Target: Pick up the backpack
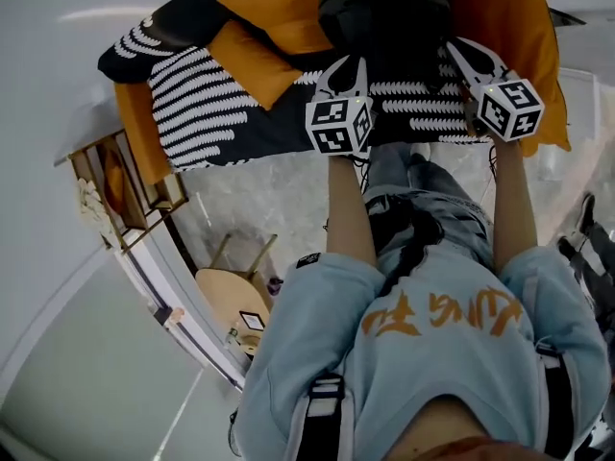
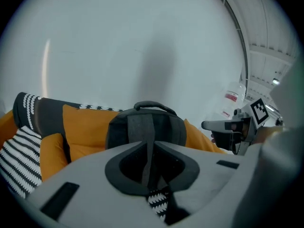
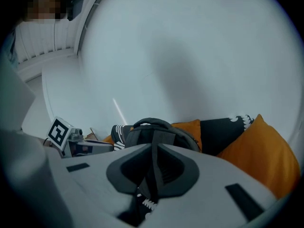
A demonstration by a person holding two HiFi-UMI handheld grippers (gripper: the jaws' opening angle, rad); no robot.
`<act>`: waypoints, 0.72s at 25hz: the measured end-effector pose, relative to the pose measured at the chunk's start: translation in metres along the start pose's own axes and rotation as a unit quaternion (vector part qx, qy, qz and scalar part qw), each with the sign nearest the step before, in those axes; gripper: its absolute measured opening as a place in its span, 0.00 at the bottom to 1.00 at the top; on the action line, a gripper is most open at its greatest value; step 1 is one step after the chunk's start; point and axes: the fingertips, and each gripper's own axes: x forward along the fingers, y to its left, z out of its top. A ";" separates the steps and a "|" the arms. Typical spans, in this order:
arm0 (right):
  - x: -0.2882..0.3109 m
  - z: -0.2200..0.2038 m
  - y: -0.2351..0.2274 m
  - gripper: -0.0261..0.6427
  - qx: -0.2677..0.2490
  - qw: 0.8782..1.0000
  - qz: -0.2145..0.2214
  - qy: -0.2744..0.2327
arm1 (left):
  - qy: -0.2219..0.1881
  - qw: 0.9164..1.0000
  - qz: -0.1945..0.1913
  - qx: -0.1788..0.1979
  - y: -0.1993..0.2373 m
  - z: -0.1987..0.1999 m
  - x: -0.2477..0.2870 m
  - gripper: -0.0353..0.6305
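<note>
Bedding (image 1: pixel 211 104) cradles the backpack (image 2: pixel 147 125), its base hidden behind the closed left tongs (image 2: pixel 149 148) and right tongs (image 3: pixel 154 148).

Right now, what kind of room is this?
Likely a bedroom or lounge in a home: a backpack rests among orange cushions on a striped cover, and a round wooden table stands on the floor nearby.

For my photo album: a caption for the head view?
Left gripper and right gripper, both shut, near a backpack among cushions.
</note>
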 end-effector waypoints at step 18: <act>0.080 -0.051 -0.021 0.39 0.000 0.988 0.070 0.139 | 0.053 0.989 -0.138 -0.017 0.029 -0.015 0.077 0.42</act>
